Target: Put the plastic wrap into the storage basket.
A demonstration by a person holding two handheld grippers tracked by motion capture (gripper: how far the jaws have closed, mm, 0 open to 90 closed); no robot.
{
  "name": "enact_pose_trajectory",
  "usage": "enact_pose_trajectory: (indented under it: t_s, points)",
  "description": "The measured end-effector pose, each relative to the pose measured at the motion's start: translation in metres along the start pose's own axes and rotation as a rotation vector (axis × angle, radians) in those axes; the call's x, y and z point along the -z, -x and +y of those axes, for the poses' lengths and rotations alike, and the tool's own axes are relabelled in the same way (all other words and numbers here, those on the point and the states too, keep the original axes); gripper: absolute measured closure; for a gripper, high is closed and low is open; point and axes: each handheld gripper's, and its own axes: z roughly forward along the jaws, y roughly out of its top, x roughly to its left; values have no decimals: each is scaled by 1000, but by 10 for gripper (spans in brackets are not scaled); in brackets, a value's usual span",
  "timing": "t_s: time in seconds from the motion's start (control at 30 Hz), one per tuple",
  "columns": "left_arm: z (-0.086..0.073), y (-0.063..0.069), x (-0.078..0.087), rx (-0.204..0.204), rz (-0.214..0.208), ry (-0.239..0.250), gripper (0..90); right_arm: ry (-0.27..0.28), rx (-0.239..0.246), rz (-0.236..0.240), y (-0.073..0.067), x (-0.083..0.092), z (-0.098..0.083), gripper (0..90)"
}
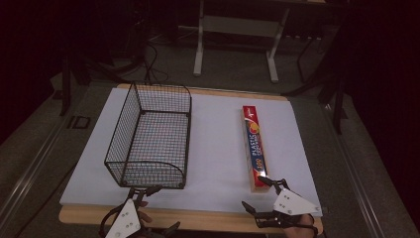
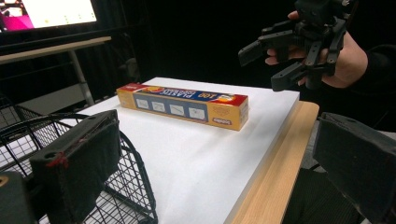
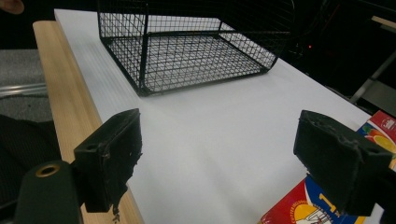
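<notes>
A long red, blue and yellow box of plastic wrap lies lengthwise on the right side of the white board. A black wire basket, with nothing in it, stands at the left. My left gripper is open at the front edge, just in front of the basket's near corner. My right gripper is open at the box's near end, one jaw over that end. In the left gripper view the box lies ahead, the basket is under my left jaw, and the right gripper hangs at upper right. The right gripper view has the basket ahead and the box under its right jaw.
The white board lies on a wooden tabletop whose edge runs along the front. A white table frame stands on the floor behind. A lit screen is at the far left in the left gripper view.
</notes>
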Motion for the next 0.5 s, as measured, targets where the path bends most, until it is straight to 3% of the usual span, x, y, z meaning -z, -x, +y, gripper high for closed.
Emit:
enact_pose_trajectory:
  t_s: [0.27,0.33,0.5]
  points:
    - [0,1,0,-14,-6,1,18,-2,-10,16,2,0,2,147]
    - [1,2,0,-12,-11,5,18,-1,-26,41,4,-1,2,131]
    - [1,2,-1,-17,-15,4,18,-13,-5,51,-1,-4,4,114]
